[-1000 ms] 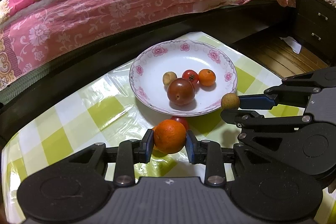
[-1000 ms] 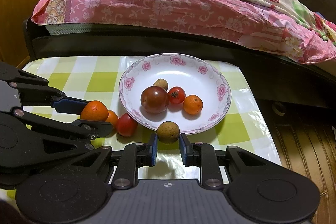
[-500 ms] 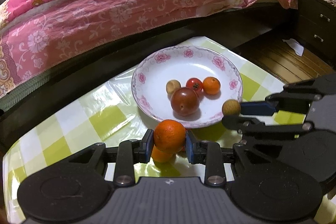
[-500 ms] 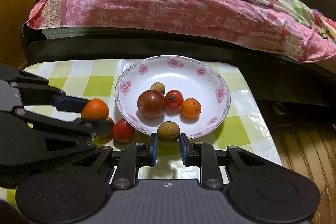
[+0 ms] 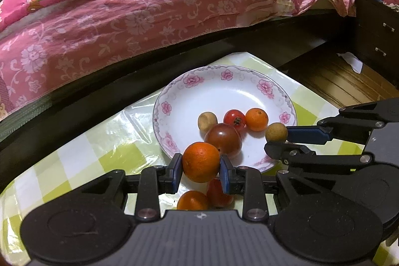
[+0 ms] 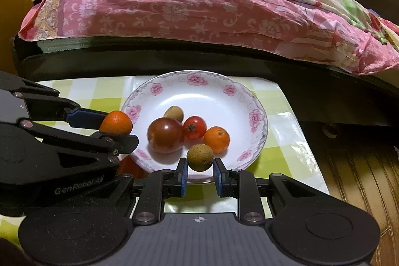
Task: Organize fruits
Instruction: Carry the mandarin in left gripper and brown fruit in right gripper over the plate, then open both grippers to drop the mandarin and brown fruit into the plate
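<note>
Left gripper [image 5: 201, 169] fingers [image 5: 176, 170] clamped on orange [image 5: 201, 161], held at plate [image 5: 189, 101] near rim. Right gripper [image 6: 200, 172] fingers [image 6: 217, 172] pinching small brown fruit [image 6: 200, 157], probably longan, above plate's front edge. Plate on counter [image 5: 99, 141].

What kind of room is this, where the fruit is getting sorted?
Most likely a bedroom. A bed with a pink flowered quilt fills the background, a dark drawer cabinet stands beside it, and the fruit plate sits on a low table with a green checked cover right against the bed.
</note>
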The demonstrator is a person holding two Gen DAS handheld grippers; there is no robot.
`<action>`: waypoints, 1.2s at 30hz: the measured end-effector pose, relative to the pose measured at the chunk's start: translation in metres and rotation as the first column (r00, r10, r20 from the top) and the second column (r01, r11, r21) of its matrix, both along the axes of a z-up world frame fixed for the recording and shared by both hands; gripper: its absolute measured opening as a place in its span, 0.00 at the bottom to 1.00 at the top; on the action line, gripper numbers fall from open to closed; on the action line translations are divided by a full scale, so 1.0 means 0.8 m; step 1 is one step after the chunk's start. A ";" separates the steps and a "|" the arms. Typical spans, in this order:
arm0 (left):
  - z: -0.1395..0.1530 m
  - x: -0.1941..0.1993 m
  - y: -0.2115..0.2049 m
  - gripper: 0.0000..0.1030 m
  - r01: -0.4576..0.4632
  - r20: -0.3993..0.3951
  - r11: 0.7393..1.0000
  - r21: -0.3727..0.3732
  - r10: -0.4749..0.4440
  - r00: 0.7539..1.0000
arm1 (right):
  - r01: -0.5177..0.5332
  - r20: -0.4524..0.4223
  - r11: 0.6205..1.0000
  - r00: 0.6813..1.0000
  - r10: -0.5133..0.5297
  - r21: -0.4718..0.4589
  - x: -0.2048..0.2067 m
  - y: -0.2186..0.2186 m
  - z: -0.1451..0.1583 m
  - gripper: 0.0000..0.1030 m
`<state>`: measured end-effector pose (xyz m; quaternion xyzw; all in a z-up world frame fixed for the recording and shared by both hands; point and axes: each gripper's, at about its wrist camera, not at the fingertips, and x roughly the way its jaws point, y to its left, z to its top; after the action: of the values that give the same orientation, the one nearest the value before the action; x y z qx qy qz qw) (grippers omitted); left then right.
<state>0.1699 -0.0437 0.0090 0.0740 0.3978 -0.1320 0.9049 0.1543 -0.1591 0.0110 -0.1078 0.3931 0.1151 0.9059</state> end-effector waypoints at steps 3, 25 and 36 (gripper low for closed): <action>-0.006 0.007 0.000 0.37 -0.008 -0.016 1.000 -0.009 0.008 1.000 | 0.010 -0.008 1.000 1.000 -0.010 0.022 0.007 -0.004 -0.003 0.19; -0.015 0.032 0.002 0.36 -0.016 0.022 1.000 0.014 0.016 1.000 | 0.012 -0.010 0.997 1.000 -0.011 0.071 0.039 -0.009 -0.016 0.22; -0.015 0.044 0.007 0.37 -0.032 0.027 0.999 0.006 0.032 0.999 | 0.011 0.008 0.997 1.000 -0.011 0.073 0.042 -0.010 -0.016 0.30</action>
<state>0.2049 -0.0384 -0.0032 0.0723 0.3872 -0.1151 0.9119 0.1875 -0.1669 -0.0018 -0.0730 0.3855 0.1239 0.9114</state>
